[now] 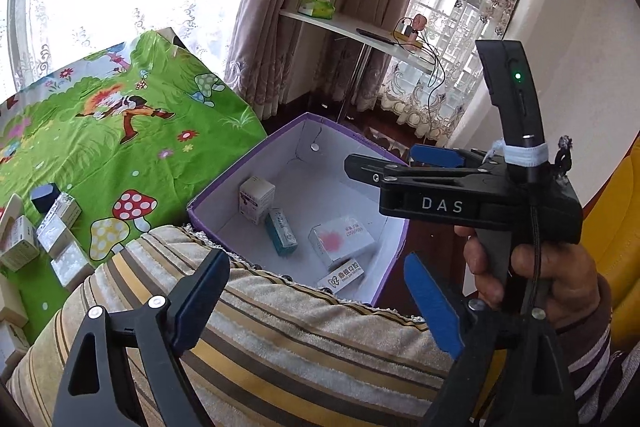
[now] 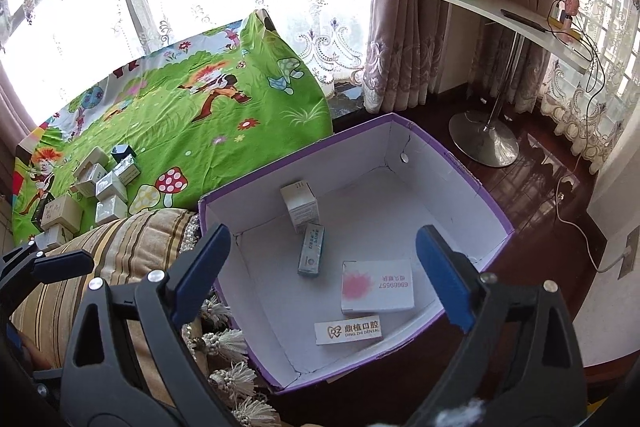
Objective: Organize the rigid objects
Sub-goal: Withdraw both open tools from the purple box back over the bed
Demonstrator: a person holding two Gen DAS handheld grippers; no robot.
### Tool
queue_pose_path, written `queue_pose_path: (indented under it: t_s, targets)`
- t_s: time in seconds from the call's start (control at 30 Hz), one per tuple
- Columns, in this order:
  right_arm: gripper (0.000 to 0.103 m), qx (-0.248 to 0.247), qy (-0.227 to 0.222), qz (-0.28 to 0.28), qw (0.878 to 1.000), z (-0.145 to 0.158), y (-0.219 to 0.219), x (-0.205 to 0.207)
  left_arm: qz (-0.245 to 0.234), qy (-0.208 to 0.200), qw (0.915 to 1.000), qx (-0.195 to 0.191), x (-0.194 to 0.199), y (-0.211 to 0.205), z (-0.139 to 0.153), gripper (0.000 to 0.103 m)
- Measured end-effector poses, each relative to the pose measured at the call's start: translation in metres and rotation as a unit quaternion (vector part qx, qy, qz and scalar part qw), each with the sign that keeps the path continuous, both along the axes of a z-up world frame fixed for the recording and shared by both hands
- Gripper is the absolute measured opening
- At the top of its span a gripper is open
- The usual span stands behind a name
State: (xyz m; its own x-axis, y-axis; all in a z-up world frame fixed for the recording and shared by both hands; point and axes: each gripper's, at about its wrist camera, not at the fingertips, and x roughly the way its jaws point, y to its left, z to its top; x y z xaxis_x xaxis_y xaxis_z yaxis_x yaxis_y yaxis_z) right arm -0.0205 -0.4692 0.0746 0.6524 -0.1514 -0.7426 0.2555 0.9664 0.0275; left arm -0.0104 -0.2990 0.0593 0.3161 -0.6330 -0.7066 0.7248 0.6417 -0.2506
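Hovering over the purple cardboard box (image 2: 460, 163), the right hand-held gripper (image 2: 324, 275) has its jaws spread wide and empty. Inside that box lie four small cartons, among them a teal carton (image 2: 311, 250) and a white dental carton (image 2: 349, 332). The left hand-held gripper (image 1: 316, 303), also wide open and empty, hangs above a striped cushion (image 1: 280, 339) beside the box. More small boxes (image 2: 108, 187) sit left of it on a green cartoon sheet (image 2: 192, 131).
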Motion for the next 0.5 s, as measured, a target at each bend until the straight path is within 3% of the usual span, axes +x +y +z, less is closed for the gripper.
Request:
queue_pose_path:
  t_s: [0.27, 0.5]
  targets:
    - [0.101, -0.03, -0.053, 0.017, 0.998, 0.024, 0.024, -0.001, 0.048, -0.021, 0.9986, -0.002, 0.012, 0.038, 0.013, 0.09]
    - [0.102, -0.04, -0.099, 0.051, 0.993, 0.033, 0.051, 0.003, 0.108, -0.055, 0.9926, 0.0, 0.026, 0.091, 0.025, 0.09]
